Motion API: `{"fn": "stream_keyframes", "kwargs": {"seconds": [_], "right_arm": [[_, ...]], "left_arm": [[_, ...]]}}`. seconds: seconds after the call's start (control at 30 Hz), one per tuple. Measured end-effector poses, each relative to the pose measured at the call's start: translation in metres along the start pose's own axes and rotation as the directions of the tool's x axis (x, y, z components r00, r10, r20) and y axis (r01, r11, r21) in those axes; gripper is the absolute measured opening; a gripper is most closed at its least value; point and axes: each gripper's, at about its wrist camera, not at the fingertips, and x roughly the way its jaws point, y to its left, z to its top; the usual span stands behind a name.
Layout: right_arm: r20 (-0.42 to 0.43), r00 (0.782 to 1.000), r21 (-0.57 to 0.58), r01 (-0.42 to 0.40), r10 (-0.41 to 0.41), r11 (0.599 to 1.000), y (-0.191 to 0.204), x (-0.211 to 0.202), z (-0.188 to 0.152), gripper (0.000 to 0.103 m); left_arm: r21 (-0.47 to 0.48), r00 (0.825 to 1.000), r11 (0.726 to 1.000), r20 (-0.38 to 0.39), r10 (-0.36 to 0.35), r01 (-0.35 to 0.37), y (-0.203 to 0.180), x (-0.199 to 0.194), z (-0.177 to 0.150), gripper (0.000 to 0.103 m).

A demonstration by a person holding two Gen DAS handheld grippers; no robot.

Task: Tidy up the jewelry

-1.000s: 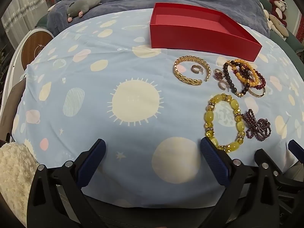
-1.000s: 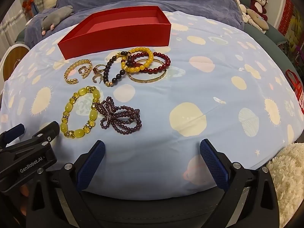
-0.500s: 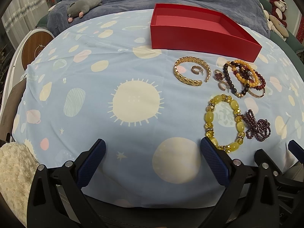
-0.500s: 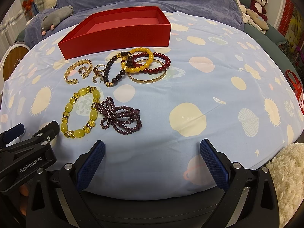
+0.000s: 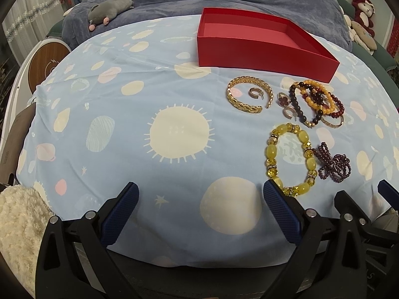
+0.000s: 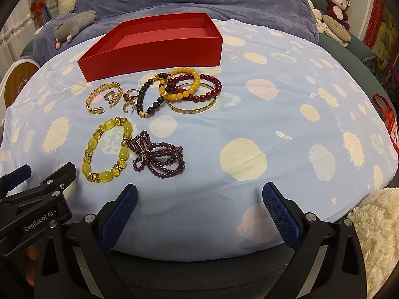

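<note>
Red cardboard box point(image 6: 159, 49) sits empty toward the far edge of the cloth-covered table point(image 5: 124, 114), with all jewelry loose on the cloth just in front of it; nothing has been stowed. Both the left gripper point(image 5: 199, 214) and the right gripper point(image 6: 199, 214) hover at the near edge, fingers spread wide and holding nothing. The yellow bead bracelet point(image 6: 107, 152), touching the purple bead bracelet point(image 6: 157, 158), lies nearest; judged best practice is to close one gripper across a single strand on its free side, lift clear, and avoid dragging its neighbour or the cloth.
</note>
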Motion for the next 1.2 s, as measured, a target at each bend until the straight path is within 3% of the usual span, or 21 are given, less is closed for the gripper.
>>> {"fn": "stream_keyframes", "kwargs": {"seconds": [1.2], "right_arm": [[0.004,1.000,-0.008,0.003,-0.003,1.000,-0.003,-0.014,-0.005,0.096]], "left_arm": [[0.029,1.000,1.000,0.012,-0.009,0.009,0.000,-0.012,-0.006,0.096]]}}
